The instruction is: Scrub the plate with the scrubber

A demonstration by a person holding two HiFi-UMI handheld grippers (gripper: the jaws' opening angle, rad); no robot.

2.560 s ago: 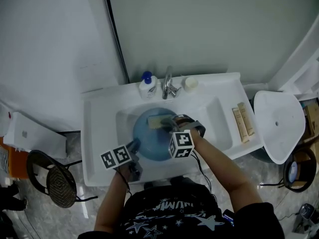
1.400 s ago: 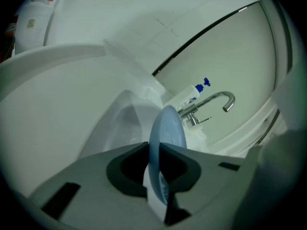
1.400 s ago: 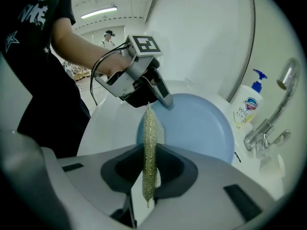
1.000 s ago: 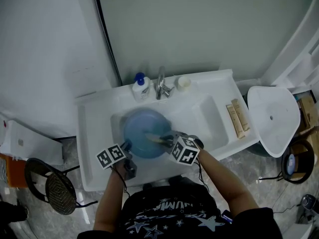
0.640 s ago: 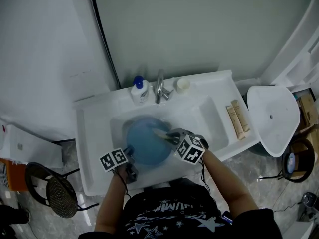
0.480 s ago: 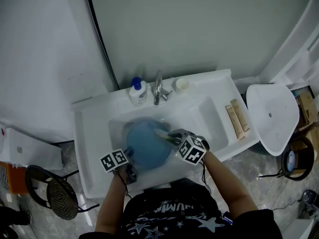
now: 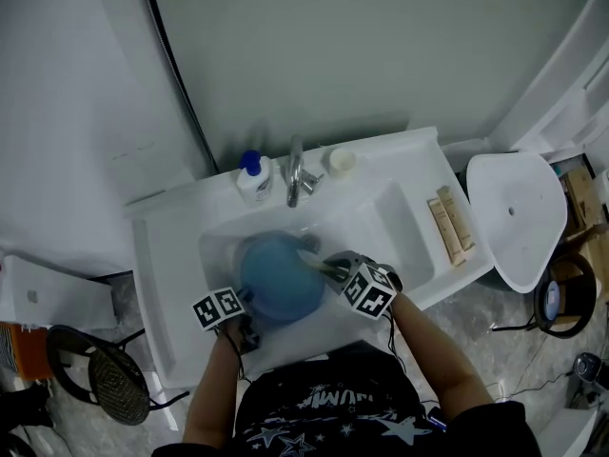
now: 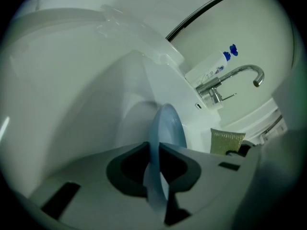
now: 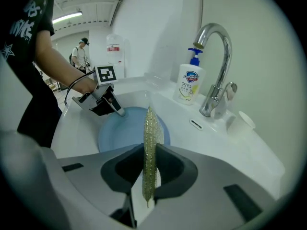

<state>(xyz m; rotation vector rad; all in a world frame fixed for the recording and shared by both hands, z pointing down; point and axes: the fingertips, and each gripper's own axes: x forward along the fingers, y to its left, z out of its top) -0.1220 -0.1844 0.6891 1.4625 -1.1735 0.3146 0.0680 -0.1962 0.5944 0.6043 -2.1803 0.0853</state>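
Note:
A blue plate point(image 7: 274, 279) lies tilted in the white sink point(image 7: 400, 219). My left gripper point(image 7: 245, 301) is shut on the plate's near-left rim; in the left gripper view the plate point(image 8: 166, 127) stands edge-on between the jaws of that gripper point(image 8: 156, 150). My right gripper point(image 7: 320, 264) is shut on a flat yellow-green scrubber point(image 7: 308, 257), which rests against the plate's right side. In the right gripper view the scrubber point(image 9: 150, 143) stands upright in that gripper point(image 9: 149, 164), over the plate point(image 9: 120, 131), with the left gripper point(image 9: 109, 106) at the far rim.
Behind the basin stand a faucet point(image 7: 293, 172), a blue-capped soap bottle point(image 7: 251, 178) and a small white cup point(image 7: 341, 161). Two tan packets point(image 7: 448, 223) lie on the right ledge. A white lid point(image 7: 515, 219) is at the right, a round stool point(image 7: 98, 385) at the lower left.
The scrubber in my right gripper has travelled from the plate's far edge across to its right side. The left gripper keeps its hold on the rim. The head camera has shifted.

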